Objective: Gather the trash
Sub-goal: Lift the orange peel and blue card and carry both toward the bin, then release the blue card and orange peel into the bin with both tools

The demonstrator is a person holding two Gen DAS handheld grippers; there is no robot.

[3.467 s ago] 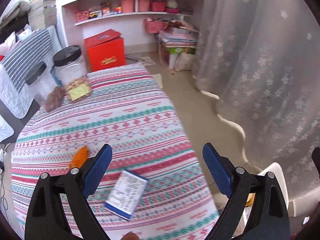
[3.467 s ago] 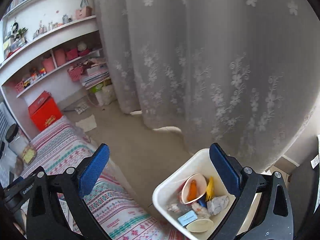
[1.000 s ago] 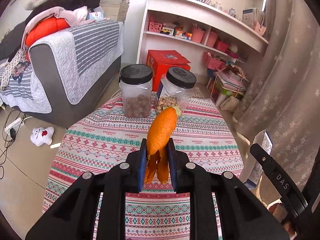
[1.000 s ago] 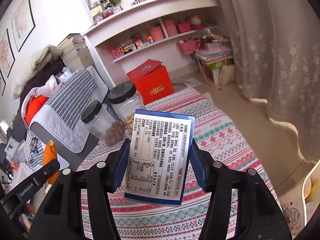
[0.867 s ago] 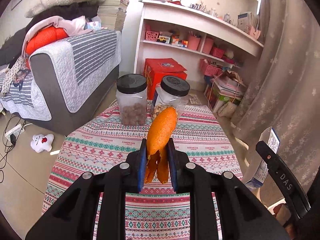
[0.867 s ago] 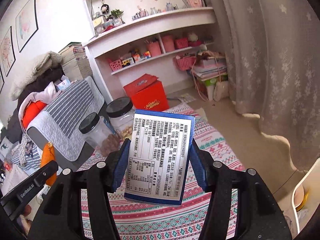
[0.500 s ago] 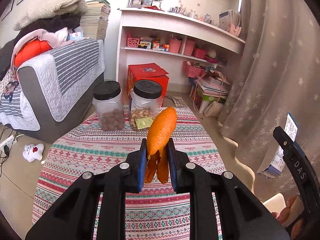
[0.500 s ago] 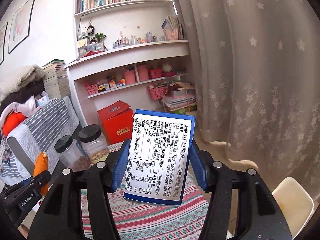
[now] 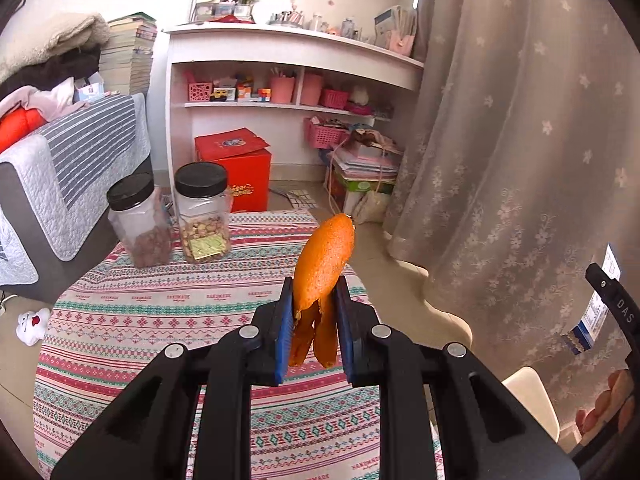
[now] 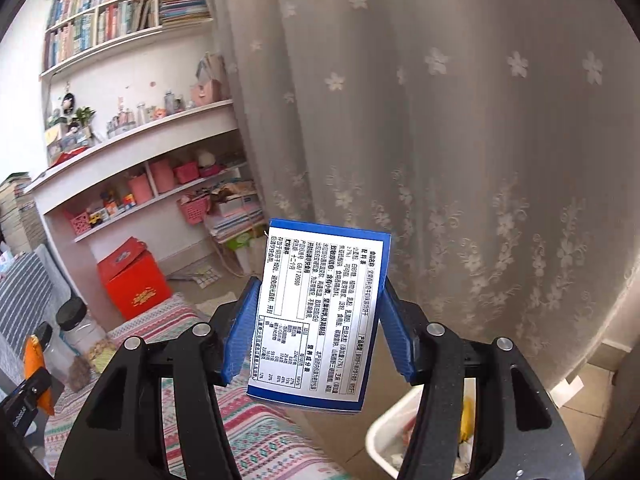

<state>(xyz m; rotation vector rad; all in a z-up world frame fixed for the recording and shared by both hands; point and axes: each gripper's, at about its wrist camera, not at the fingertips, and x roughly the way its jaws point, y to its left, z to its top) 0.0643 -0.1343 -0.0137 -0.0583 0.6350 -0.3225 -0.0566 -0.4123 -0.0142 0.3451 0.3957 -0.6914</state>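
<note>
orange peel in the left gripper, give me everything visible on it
The orange peel is one curled piece: pebbled bright-orange skin outside, with two or three limp strips hanging below. It looks thin, pliable and dry. It stands roughly upright, tip leaning right, clamped at mid-height between the blue pads of the left gripper, whose jaws are nearly closed. It is held in the air above the striped tablecloth; only the pads touch it.
</note>
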